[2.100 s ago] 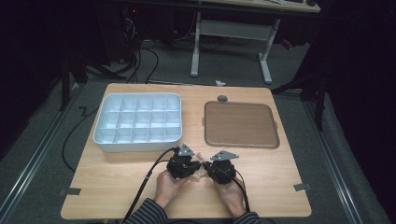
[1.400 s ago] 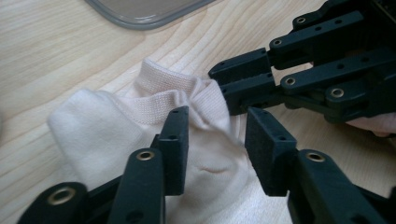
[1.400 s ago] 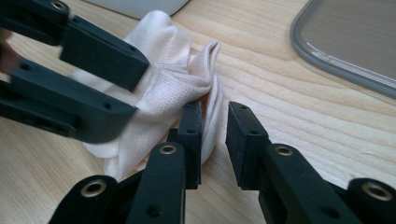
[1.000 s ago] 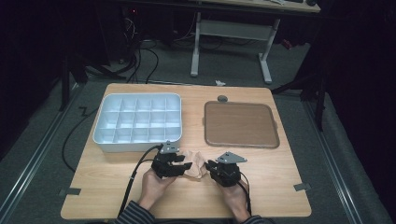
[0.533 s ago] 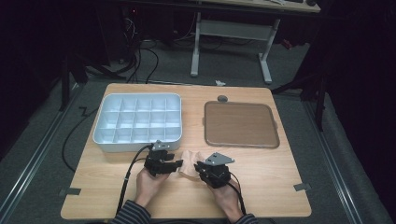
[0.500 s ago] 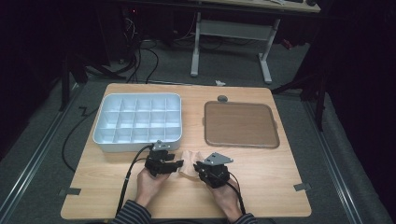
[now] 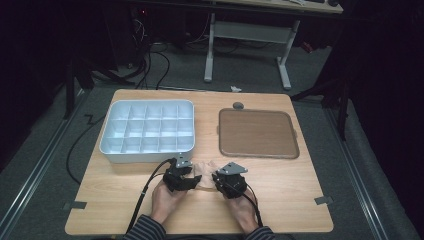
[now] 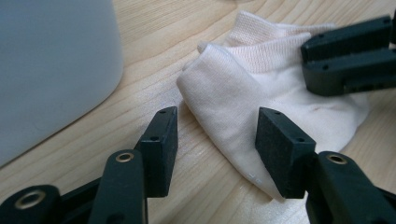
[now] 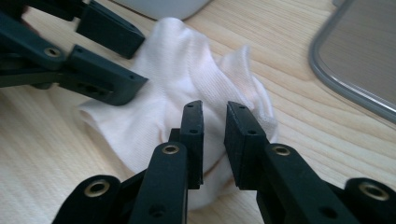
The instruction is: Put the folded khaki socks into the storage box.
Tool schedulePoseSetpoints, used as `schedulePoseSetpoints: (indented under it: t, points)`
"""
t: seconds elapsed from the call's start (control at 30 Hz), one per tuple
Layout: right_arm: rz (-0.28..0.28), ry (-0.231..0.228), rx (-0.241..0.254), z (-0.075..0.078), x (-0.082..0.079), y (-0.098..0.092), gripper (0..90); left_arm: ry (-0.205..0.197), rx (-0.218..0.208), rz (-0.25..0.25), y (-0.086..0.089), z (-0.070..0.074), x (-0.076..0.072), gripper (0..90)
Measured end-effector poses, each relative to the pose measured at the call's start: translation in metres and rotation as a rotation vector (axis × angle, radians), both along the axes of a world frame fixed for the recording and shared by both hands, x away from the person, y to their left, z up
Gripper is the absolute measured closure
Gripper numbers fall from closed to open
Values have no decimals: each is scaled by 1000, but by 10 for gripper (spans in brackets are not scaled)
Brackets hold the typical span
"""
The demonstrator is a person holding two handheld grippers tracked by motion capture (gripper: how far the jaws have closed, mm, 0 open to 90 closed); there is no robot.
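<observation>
On the wooden table [image 7: 280, 175] below the white compartment tray [image 7: 147, 131]: left hand-held gripper [image 8: 217, 133] just opened off the cream cotton sock [image 8: 243, 102]; right hand-held gripper [image 9: 215, 123] pinches it, jaws easing

From the high view the pale cloth [image 7: 204, 169] lies mostly hidden between the left gripper [image 7: 192, 181] and the right gripper [image 7: 216, 181], too small to tell its folds, while the white tray [image 8: 51, 70] is cut off by the left gripper view's edge.
</observation>
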State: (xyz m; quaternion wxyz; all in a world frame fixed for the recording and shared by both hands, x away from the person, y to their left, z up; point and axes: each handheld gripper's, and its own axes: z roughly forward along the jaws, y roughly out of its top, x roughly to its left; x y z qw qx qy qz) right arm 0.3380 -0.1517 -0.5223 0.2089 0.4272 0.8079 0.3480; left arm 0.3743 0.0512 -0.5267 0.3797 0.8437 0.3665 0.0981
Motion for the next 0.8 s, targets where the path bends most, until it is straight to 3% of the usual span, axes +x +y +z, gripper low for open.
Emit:
schedulePoseSetpoints:
  t: [0.2, 0.37, 0.7, 0.8]
  points:
    - [-23, 3, 1, -2, 0, -7, 770, -5, 5, 2, 0, 0, 0, 470]
    - [-15, -8, -14, -4, 0, -6, 769, -9, 1, 9, 0, -1, -1, 462]
    - [-17, 0, 7, -5, 1, -8, 765, -10, 1, 12, 1, -1, -2, 455]
    - [-12, -4, 2, -5, 0, -8, 762, 3, -2, 16, 1, 0, -1, 455]
